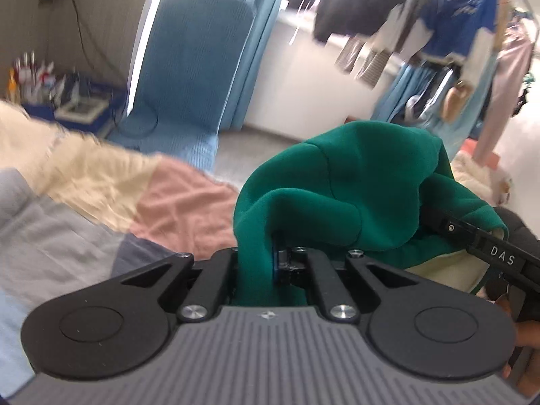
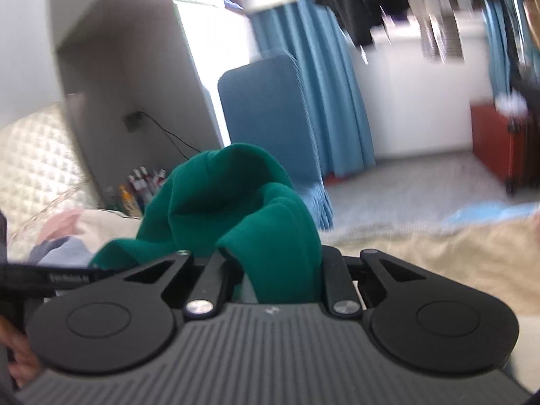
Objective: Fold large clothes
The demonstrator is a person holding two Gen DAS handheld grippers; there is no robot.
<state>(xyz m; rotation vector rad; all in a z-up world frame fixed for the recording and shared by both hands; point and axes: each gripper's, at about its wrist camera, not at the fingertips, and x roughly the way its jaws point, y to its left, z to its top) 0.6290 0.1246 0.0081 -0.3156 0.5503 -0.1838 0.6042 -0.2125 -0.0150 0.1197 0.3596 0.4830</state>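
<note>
Left wrist view shows the left gripper (image 1: 260, 263) with its jaws pinching a thick bunch of the dark green fleece garment (image 1: 354, 175), which rises in rumpled folds ahead of the camera, above the pastel patchwork bedspread (image 1: 101, 202). Right wrist view shows the right gripper (image 2: 280, 270) likewise clamped on a fold of the same green cloth (image 2: 236, 195), over the cream bed cover (image 2: 438, 253). Both frames are blurred, so which edges are held is hard to tell, perhaps a hem or shoulder. By my judgement the task is at an early stage: the garment is gripped and gathered, but no flat, neat fold shows. Spreading it out, folding and smoothing are left.
</note>
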